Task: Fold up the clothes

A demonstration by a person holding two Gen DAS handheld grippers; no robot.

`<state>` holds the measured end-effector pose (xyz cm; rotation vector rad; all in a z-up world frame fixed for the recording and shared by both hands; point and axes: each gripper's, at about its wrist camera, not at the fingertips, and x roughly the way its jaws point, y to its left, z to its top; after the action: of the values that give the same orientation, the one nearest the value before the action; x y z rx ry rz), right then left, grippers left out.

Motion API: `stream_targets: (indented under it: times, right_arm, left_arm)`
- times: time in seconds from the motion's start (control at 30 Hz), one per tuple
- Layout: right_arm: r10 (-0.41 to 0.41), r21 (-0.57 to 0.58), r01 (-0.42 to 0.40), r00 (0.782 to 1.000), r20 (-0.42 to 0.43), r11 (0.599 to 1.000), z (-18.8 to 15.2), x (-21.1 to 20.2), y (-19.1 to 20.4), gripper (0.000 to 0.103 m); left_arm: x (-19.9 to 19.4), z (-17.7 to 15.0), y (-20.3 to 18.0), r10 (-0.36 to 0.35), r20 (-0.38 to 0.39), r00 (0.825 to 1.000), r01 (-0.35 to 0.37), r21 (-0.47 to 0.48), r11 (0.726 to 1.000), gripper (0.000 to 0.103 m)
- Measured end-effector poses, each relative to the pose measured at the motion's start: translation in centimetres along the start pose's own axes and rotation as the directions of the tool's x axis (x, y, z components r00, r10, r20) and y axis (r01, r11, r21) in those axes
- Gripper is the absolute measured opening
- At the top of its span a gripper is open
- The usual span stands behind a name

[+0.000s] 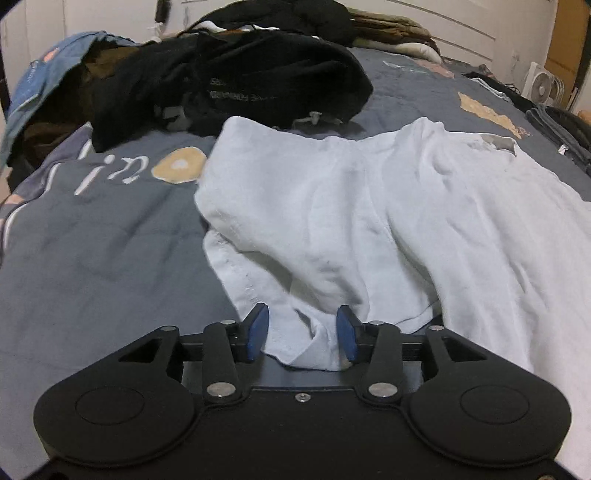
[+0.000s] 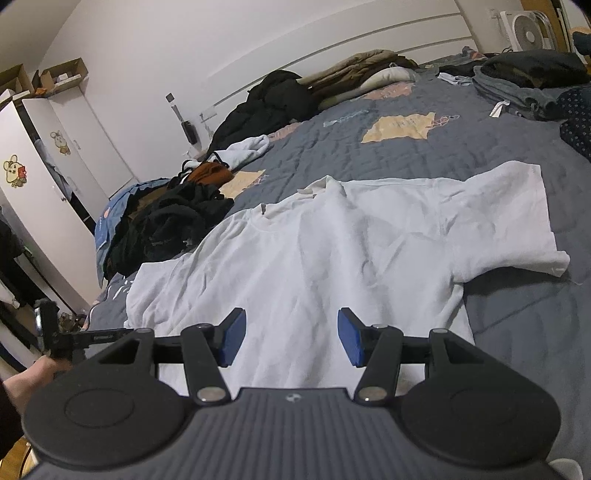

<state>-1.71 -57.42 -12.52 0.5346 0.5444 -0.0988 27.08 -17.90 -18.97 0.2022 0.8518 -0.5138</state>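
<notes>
The left gripper [image 1: 302,334] sits low at the near left edge of the shirt [image 1: 369,229], jaws partly open, with a bunched fold of hem lying between the blue pads [image 1: 258,332]; the cloth touches the right pad, but the pads are not closed on it. The right gripper [image 2: 291,338] hangs over the shirt's lower body, jaws wide apart and holding nothing, white cloth showing in the gap. In the right view, the left gripper's body and the hand [image 2: 35,376] holding it show at the left edge, beside the shirt's corner.

The shirt [image 2: 314,258] lies spread on the grey quilt [image 2: 498,332], collar away from the grippers. Its right sleeve is laid out flat; its left sleeve is rumpled, folded over itself near the left gripper.

Just beyond the left sleeve is a heap of dark clothes [image 1: 236,81], with a blue garment [image 1: 44,81] on its left side. Farther on, a black jacket [image 2: 273,99] and brown bedding [image 2: 354,70] lie against the wall. Folded grey clothes [image 2: 517,88] are stacked at the far right of the bed, and a white fan [image 2: 524,33] stands behind them.
</notes>
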Motion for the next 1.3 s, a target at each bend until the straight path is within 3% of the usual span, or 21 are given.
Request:
stream_targets:
  times: [0.03,0.13,0.2,0.33,0.4,0.47,0.57,0.6,0.67,0.73,0.83,0.87,0.93,1.07,1.17,1.3]
  right_arm:
    - [0.000,0.001,0.000,1.000,0.002,1.000,0.0,0.0,0.0,0.054]
    - [-0.004,0.009,0.004,1.000,0.002,1.000,0.0,0.0,-0.2,0.054]
    - [-0.007,0.016,0.007,1.000,-0.001,1.000,0.0,0.0,-0.3,0.054]
    - [-0.005,0.018,0.005,1.000,-0.005,1.000,0.0,0.1,-0.3,0.054]
    - [0.001,0.018,-0.001,1.000,0.000,1.000,0.1,0.0,-0.3,0.054]
    - [0.001,0.022,-0.001,1.000,-0.003,1.000,0.1,0.1,-0.3,0.054]
    - [0.001,0.028,-0.001,1.000,-0.012,1.000,0.1,0.3,-0.4,0.054]
    - [0.004,0.029,-0.004,1.000,-0.015,1.000,0.0,0.3,-0.4,0.054]
    - [0.008,0.026,-0.007,1.000,-0.017,1.000,0.1,0.4,-0.3,0.054]
    - [0.013,0.019,-0.013,1.000,-0.016,1.000,0.1,0.3,-0.2,0.054]
    - [0.019,0.016,-0.018,1.000,-0.014,1.000,0.1,0.2,-0.1,0.054]
    - [0.018,0.012,-0.018,1.000,-0.016,1.000,0.1,0.1,-0.1,0.054]
    - [0.007,-0.008,-0.007,1.000,-0.025,1.000,0.2,0.0,-0.2,0.054]
    - [-0.077,-0.075,0.072,0.995,-0.062,0.995,0.7,-0.8,-1.3,0.054]
    - [-0.144,-0.097,0.137,0.987,-0.076,0.986,0.8,-2.5,-2.7,0.054]
    - [-0.182,-0.108,0.173,0.980,-0.080,0.979,-0.2,-5.4,-3.5,0.054]
  left_arm:
    - [-0.1,0.0,-0.3,-0.005,0.004,1.000,0.005,0.025,1.000,0.011]
    - [-0.9,-0.7,-2.4,0.078,0.041,0.996,-0.084,0.149,0.985,0.007]
    - [-1.5,-1.3,-2.6,0.069,0.045,0.997,-0.075,0.139,0.988,0.006]
    - [-4.7,-2.4,-1.7,0.028,0.151,0.988,-0.036,0.048,0.998,0.005]
    - [-5.9,-2.9,-1.2,0.013,0.169,0.986,-0.005,-0.048,0.999,0.005]
    - [-7.1,-3.4,-0.6,0.001,0.182,0.983,0.027,-0.150,0.988,0.005]
    - [-8.8,-4.2,0.2,-0.015,0.204,0.979,0.077,-0.299,0.951,0.006]
    - [-8.6,-4.3,0.1,-0.015,0.163,0.986,0.068,-0.324,0.943,0.007]
    - [-8.3,-4.4,-0.8,0.027,0.096,0.995,0.003,-0.300,0.954,0.007]
    - [-8.4,-3.7,-1.1,0.076,0.112,0.991,-0.042,-0.278,0.960,0.011]
    - [-8.5,-2.5,-1.3,0.140,0.145,0.979,-0.100,-0.252,0.963,0.028]
    - [-7.8,-1.8,-1.3,0.143,0.117,0.983,-0.109,-0.254,0.961,0.035]
    - [-7.2,-1.0,-1.4,0.129,0.073,0.989,-0.103,-0.289,0.952,0.035]
    - [-10.5,-1.8,-3.9,0.054,0.136,0.989,-0.012,-0.292,0.956,0.035]
    - [-13.5,-4.2,-7.2,-0.001,0.194,0.981,0.060,-0.299,0.952,0.044]
    - [-15.9,-7.2,-12.8,-0.105,0.203,0.974,0.146,-0.198,0.969,0.047]
